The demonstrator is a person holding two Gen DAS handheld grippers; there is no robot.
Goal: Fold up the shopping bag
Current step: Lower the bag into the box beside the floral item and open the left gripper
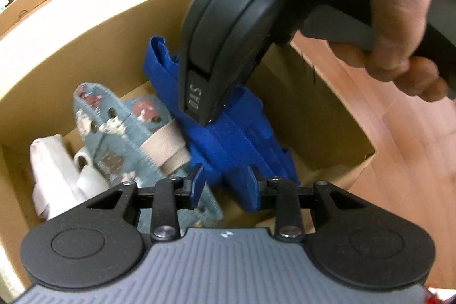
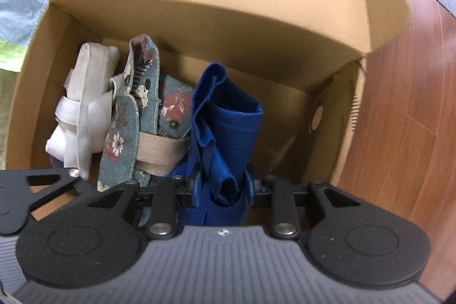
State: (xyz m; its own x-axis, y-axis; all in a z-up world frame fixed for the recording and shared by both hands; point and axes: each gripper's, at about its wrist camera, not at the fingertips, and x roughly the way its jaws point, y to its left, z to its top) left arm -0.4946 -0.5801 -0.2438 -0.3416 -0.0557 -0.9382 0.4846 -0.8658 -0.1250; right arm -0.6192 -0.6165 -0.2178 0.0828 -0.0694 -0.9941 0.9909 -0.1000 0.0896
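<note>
Folded blue bag (image 2: 228,133) stands inside cardboard box (image 2: 199,19), at 3 o'clock of a floral bag (image 2: 148,116) and a white bag (image 2: 85,93). Right gripper (image 2: 222,190) is clamped on the blue bundle's near end. Left gripper (image 1: 225,178) has its jaws apart around the blue fabric; contact unclear. Right hand (image 1: 404,27) is cut off at the frame edge, and the box floor is mostly hidden.
</note>
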